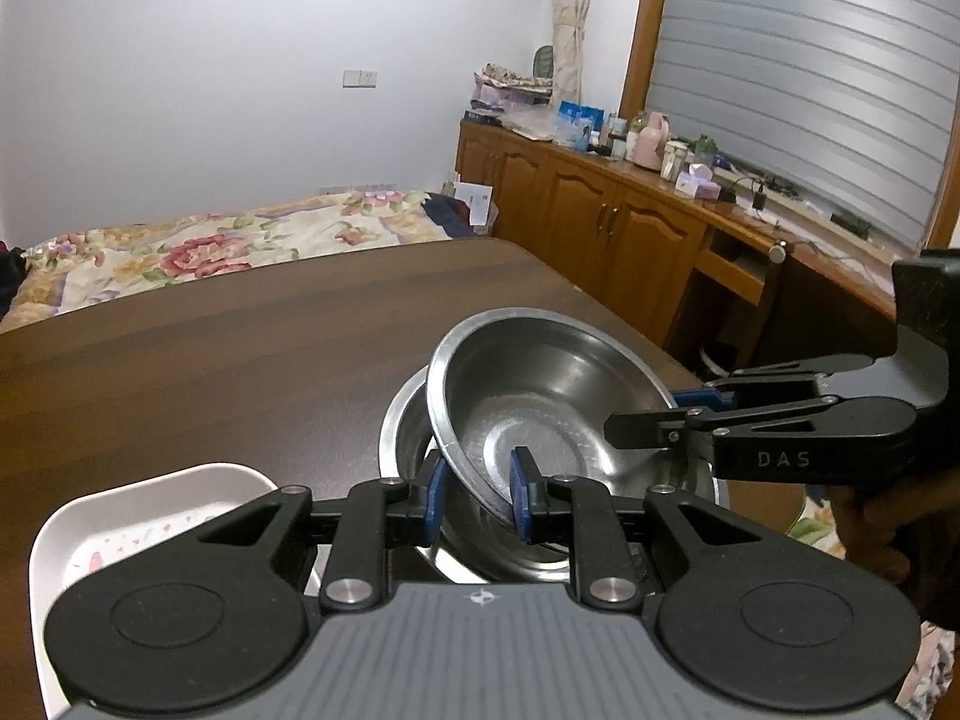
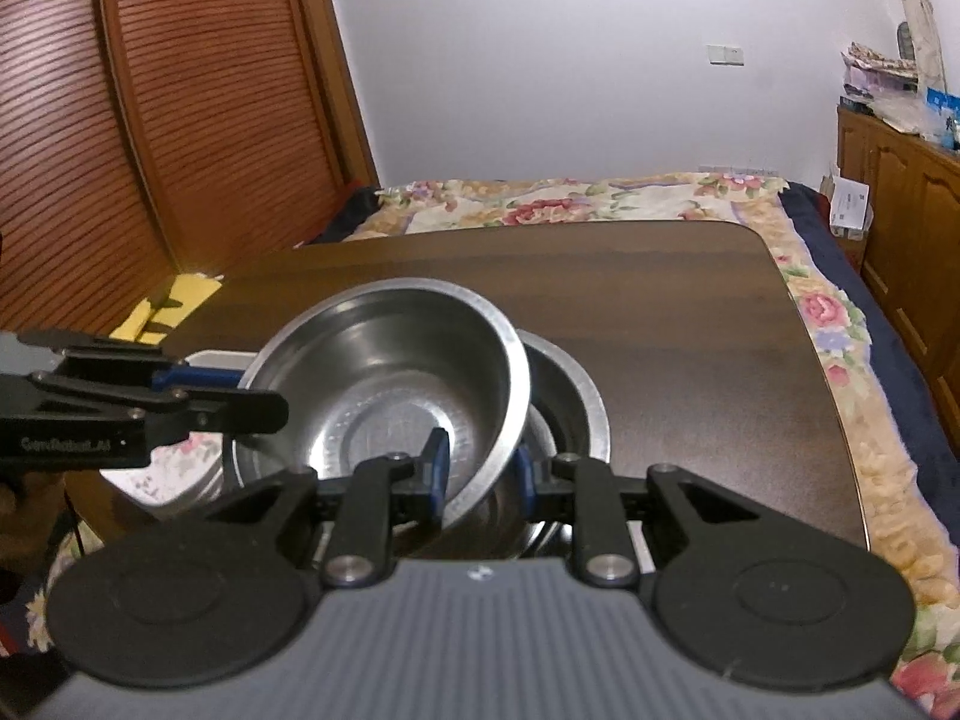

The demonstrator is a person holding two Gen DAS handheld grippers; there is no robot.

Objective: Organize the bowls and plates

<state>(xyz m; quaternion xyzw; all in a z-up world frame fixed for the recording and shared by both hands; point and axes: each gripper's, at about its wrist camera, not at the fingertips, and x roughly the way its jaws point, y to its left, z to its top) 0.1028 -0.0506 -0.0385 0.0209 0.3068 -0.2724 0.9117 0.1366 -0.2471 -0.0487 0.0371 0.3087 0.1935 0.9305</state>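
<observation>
A steel bowl [image 1: 540,384] [image 2: 384,360] hangs tilted over a second steel bowl [image 1: 401,426] [image 2: 579,390] on the dark wooden table [image 1: 240,330] [image 2: 660,324]. My left gripper [image 1: 478,495] [image 2: 240,393] is shut on the upper bowl's rim on one side, one blue pad inside and one outside. On the opposite rim my right gripper [image 2: 480,471] [image 1: 666,411] is shut in the same way. Whether the upper bowl touches the lower one is hidden. A white rectangular plate [image 1: 150,498] [image 2: 171,474] with a flowered print lies beside the bowls, under the left gripper.
Beyond the table lies a bed with a flowered cover [image 1: 180,252] [image 2: 570,204]. A wooden cabinet [image 1: 600,204] with clutter runs under the window. A louvred wooden door [image 2: 150,120] stands at the left of the right wrist view. A hand [image 1: 882,516] holds the right gripper.
</observation>
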